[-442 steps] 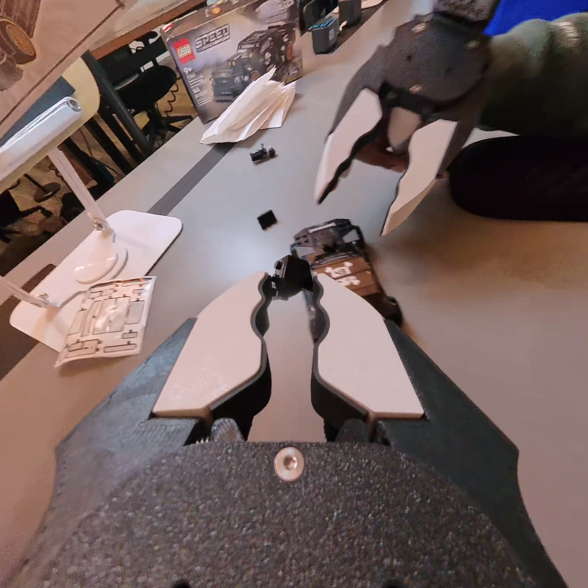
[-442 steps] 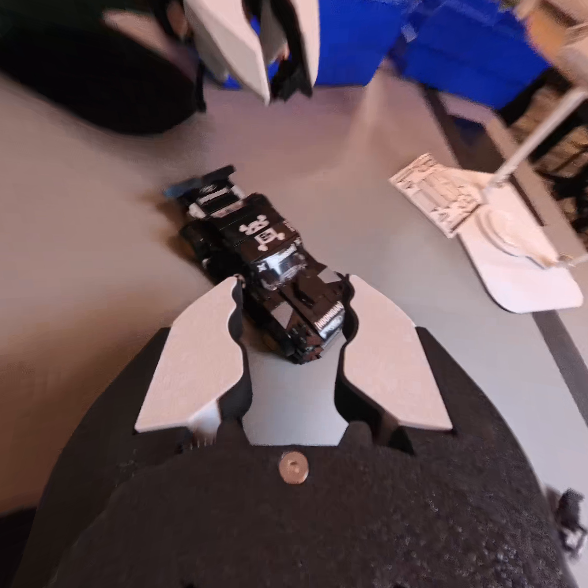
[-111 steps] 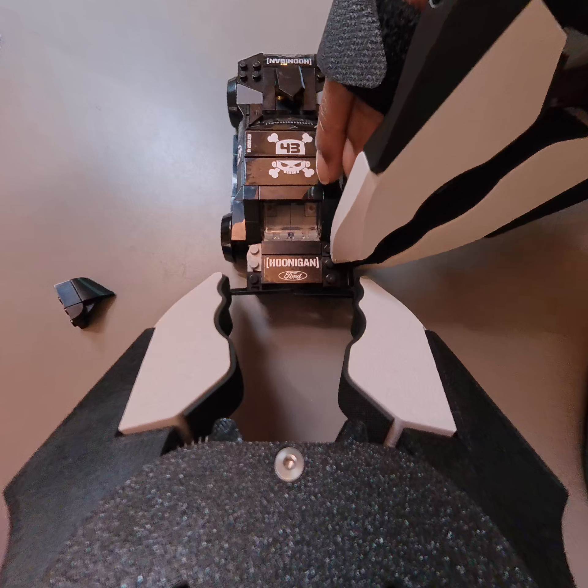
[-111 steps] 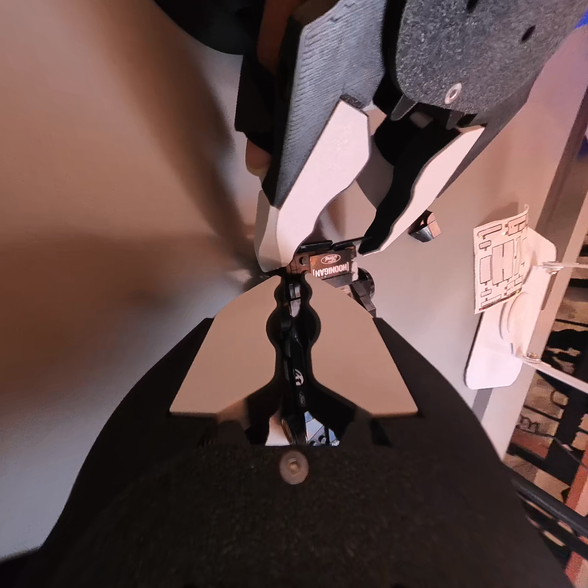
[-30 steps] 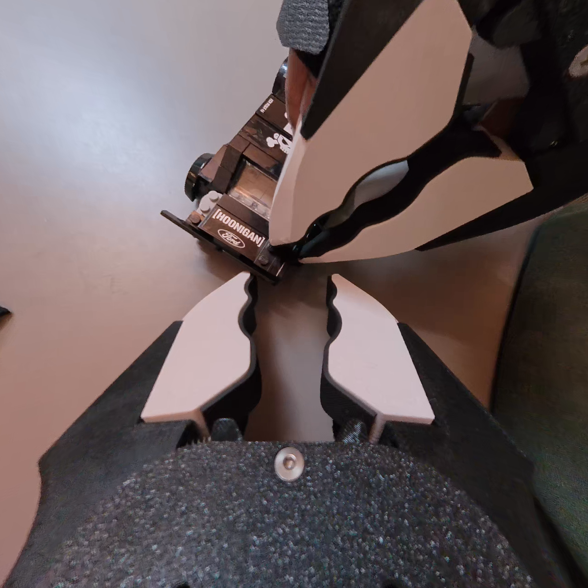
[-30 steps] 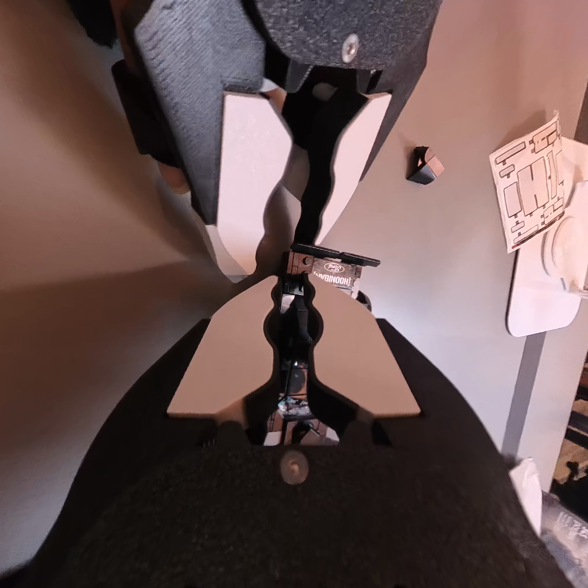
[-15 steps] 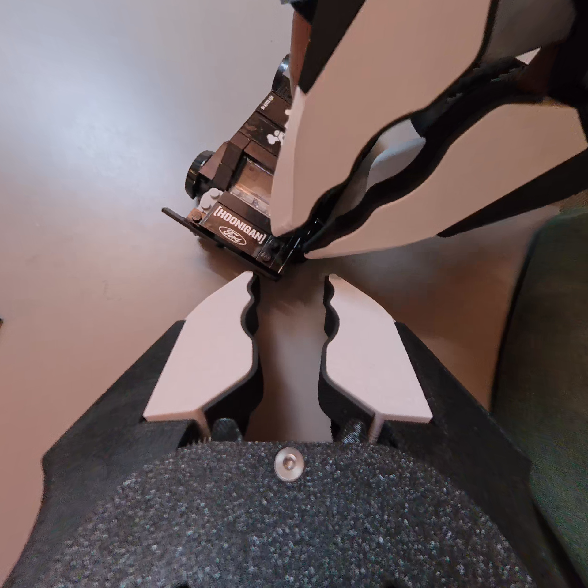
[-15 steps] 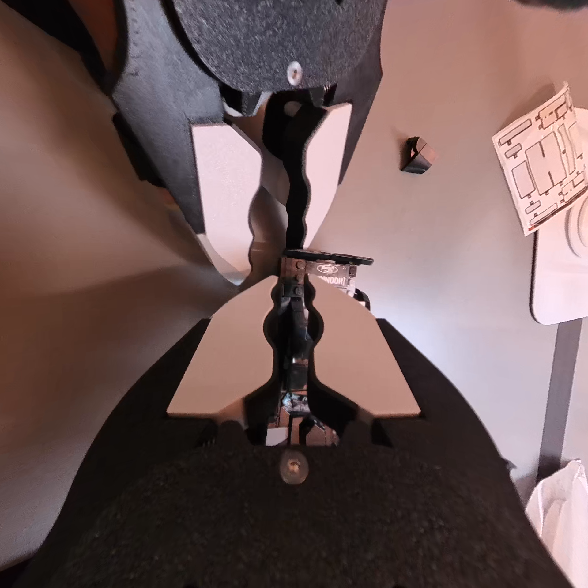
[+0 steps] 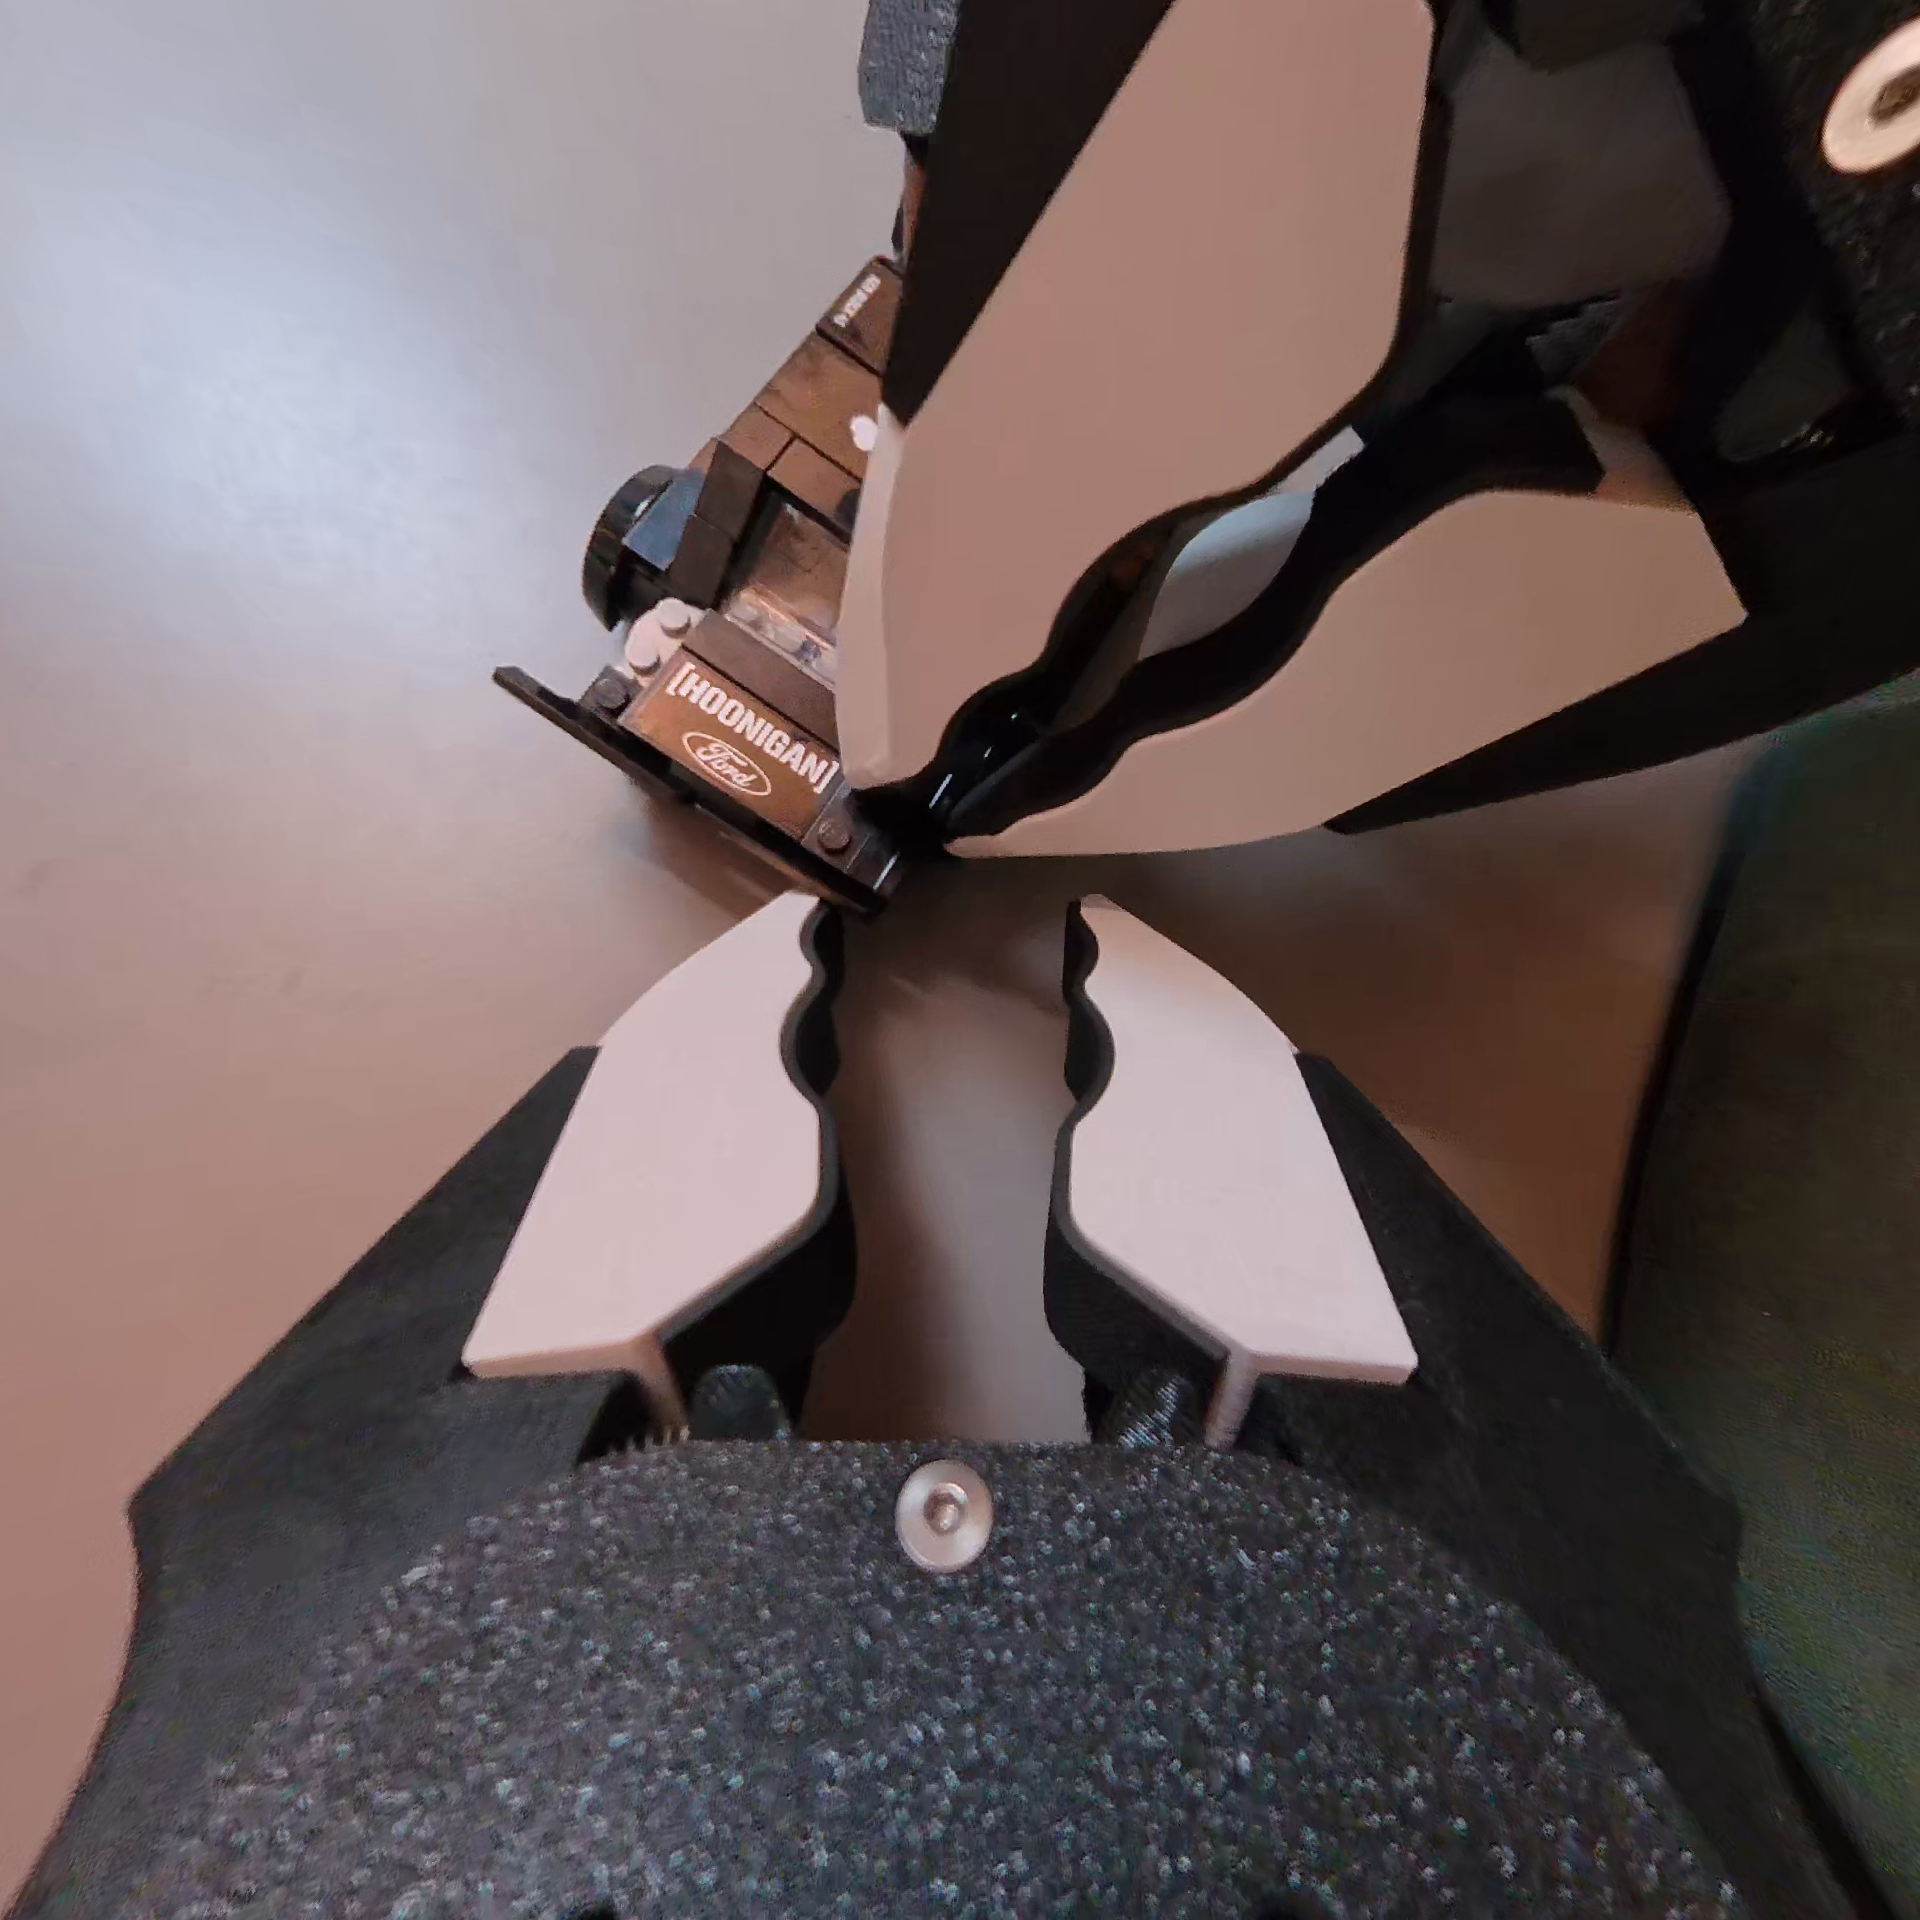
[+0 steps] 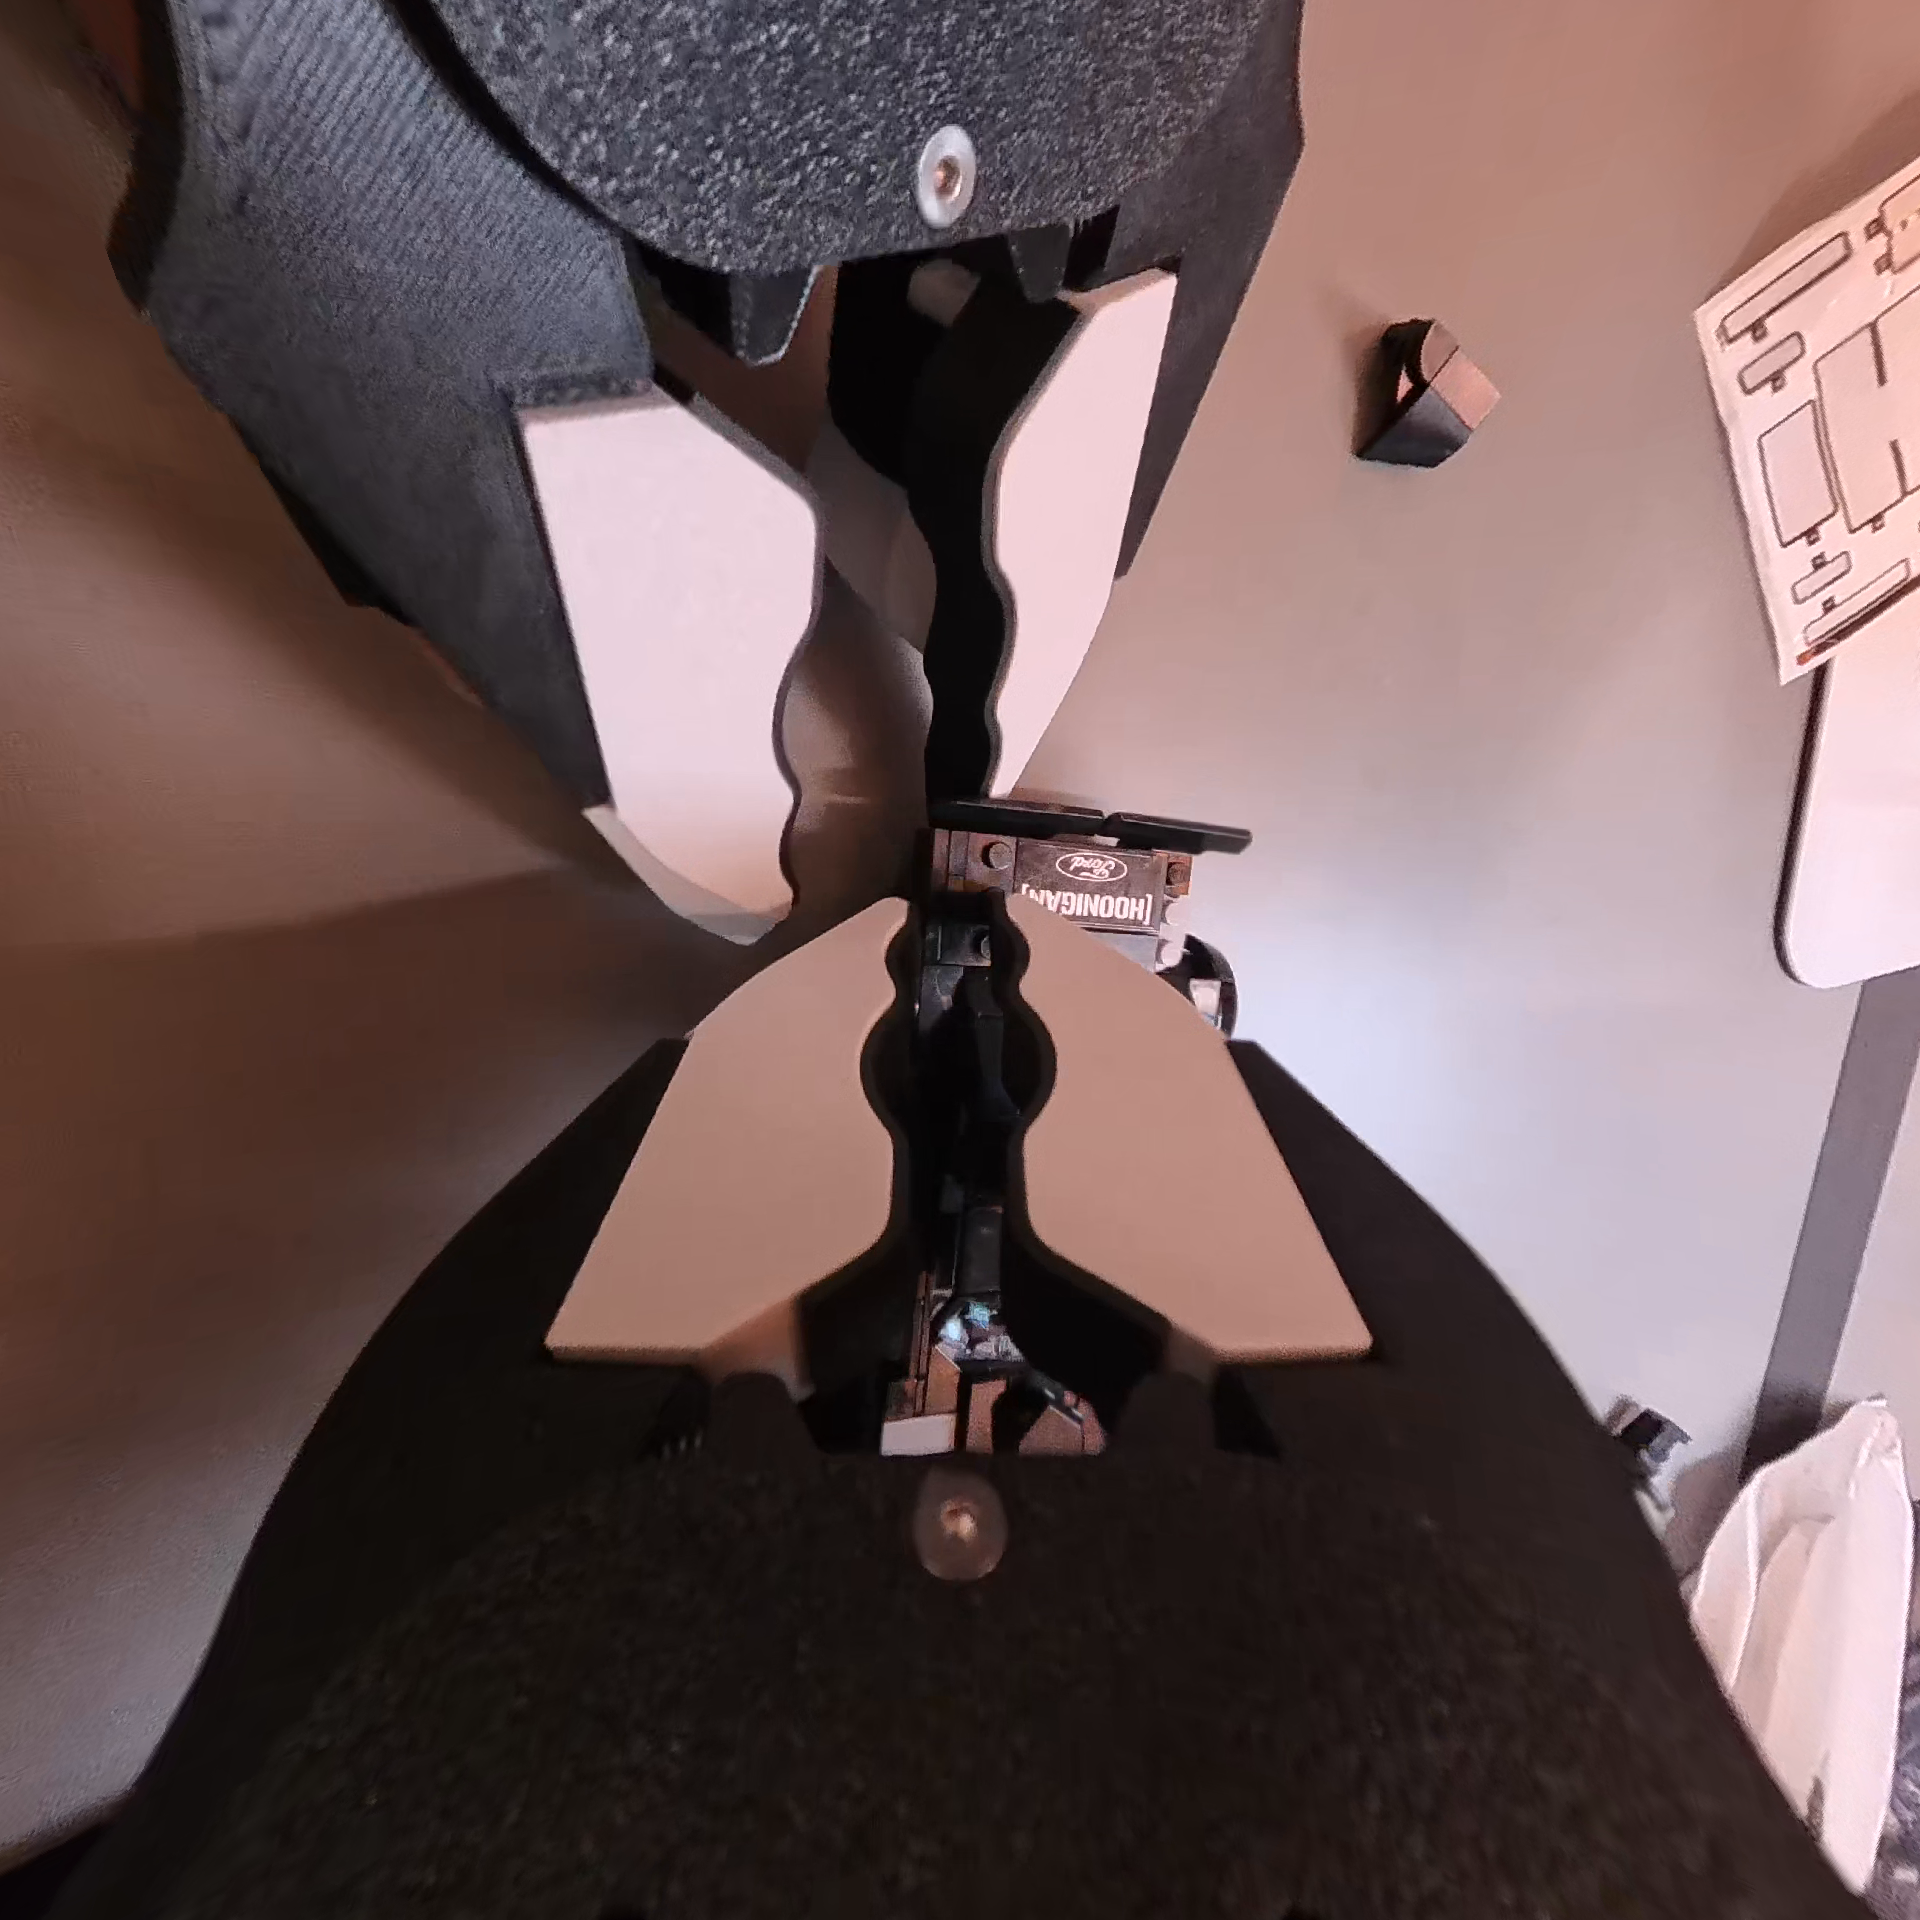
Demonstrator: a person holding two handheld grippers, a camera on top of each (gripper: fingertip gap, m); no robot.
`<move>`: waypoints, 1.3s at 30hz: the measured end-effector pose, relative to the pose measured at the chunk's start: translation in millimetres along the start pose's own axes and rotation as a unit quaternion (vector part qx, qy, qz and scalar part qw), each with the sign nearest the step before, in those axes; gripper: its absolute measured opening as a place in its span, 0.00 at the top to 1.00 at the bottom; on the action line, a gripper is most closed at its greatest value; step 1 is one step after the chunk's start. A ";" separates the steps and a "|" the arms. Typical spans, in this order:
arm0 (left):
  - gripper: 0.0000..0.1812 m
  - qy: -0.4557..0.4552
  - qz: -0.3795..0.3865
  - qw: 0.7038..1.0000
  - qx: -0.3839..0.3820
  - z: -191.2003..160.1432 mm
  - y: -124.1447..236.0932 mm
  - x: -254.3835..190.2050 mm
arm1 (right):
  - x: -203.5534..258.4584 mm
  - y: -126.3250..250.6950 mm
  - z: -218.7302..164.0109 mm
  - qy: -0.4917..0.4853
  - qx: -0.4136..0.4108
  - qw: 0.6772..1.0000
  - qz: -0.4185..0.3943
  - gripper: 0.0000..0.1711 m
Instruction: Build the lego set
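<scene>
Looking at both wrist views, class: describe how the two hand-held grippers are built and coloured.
Both the left gripper and right gripper share one design: black, grainy-textured bodies, a silver screw centred on each, and flat off-white fingers with wavy black inner edges. No cables show.

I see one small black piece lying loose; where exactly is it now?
In the right wrist view the loose black piece lies alone on the table, upper right, between the left gripper and the sticker sheet.
</scene>
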State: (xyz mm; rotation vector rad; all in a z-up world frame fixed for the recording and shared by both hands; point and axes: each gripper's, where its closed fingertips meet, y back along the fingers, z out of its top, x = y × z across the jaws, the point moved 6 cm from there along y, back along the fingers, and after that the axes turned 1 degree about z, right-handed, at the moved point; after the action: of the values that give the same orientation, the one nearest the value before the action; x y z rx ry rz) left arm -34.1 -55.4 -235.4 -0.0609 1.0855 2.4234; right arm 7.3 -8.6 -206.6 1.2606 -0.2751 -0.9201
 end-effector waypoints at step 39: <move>0.75 0.030 -0.023 0.999 -0.023 4.5 0.7 3.2 | -3.6 5.1 -1.3 -0.062 -0.006 0.997 0.035 0.95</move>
State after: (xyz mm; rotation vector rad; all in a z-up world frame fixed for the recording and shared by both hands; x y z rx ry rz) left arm -36.6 -51.3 -232.6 -0.1736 1.0424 2.4187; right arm 8.1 -5.1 -201.3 1.1772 -0.4075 -0.9399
